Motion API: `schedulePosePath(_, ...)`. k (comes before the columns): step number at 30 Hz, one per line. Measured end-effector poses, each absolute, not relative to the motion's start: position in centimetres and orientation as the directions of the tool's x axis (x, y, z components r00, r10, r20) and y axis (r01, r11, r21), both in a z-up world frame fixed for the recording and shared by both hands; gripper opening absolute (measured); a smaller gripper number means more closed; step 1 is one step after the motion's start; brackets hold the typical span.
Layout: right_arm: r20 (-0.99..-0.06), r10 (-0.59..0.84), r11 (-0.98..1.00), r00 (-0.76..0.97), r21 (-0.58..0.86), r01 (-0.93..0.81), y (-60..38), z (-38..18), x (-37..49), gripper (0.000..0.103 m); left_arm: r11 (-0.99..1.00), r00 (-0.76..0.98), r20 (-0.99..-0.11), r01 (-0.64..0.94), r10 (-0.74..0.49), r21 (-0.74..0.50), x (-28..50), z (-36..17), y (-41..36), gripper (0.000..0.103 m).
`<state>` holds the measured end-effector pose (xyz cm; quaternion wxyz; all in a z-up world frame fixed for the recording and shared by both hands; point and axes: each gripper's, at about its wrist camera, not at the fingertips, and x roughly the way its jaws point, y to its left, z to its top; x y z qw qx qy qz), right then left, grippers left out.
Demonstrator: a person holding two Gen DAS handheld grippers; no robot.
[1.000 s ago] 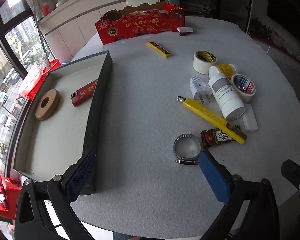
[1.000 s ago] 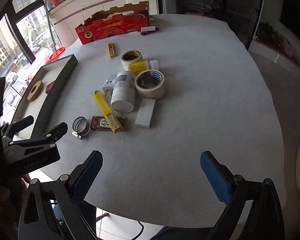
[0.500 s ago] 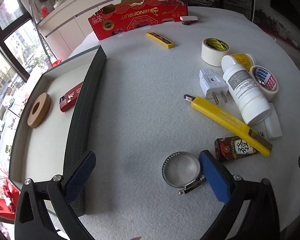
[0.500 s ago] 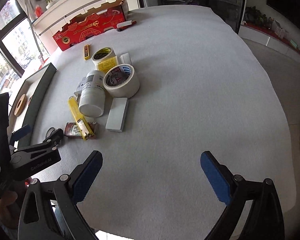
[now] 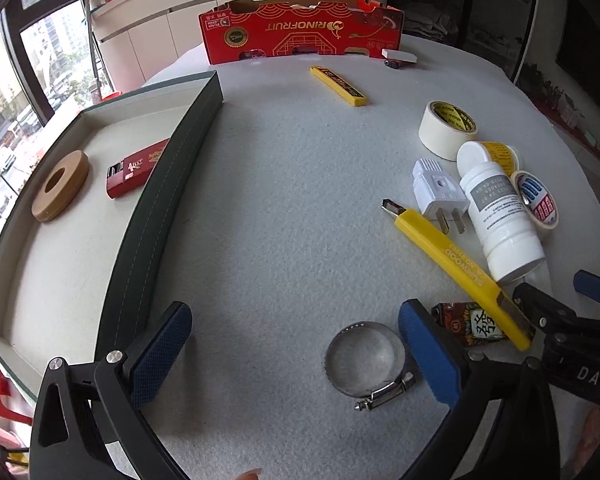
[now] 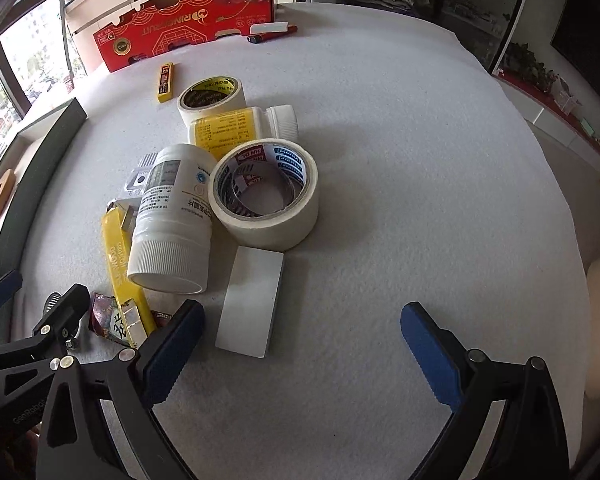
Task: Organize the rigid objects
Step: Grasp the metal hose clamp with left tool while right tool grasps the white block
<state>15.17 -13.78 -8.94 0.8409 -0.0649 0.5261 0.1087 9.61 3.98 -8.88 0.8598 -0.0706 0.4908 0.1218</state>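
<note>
Left gripper (image 5: 296,344) gaping wide over hose clamp (image 5: 366,364) (nothing held); right gripper (image 6: 300,344) likewise hovering spread, empty.

Three tape rolls (image 6: 266,200), two bottles (image 6: 172,220), perhaps two cutters (image 5: 456,264)

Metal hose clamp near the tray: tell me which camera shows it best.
The left wrist view. The hose clamp lies whole and unobstructed on the table, just inside the left gripper's right fingertip, screw housing visible. In the right wrist view only a sliver of it peeks out behind the left gripper's black frame.
</note>
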Motion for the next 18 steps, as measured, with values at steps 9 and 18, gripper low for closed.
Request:
schedulePosePath(9, -0.896, 0.168, 0.932, 0.412, 0.007, -0.363, -12.2, -7.8, 13.9, 0.034, 0.974, 0.475, -0.868, -0.223, 0.141, 0.036, 9.1, -8.3, 2.1, 0.088)
schedulePosePath(18, -0.886, 0.229, 0.949, 0.402, 0.111, -0.296, -15.0, -6.5, 12.4, 0.024, 0.987, 0.466, -0.884, -0.151, 0.024, -0.053, 7.3, -7.2, 0.4, 0.038)
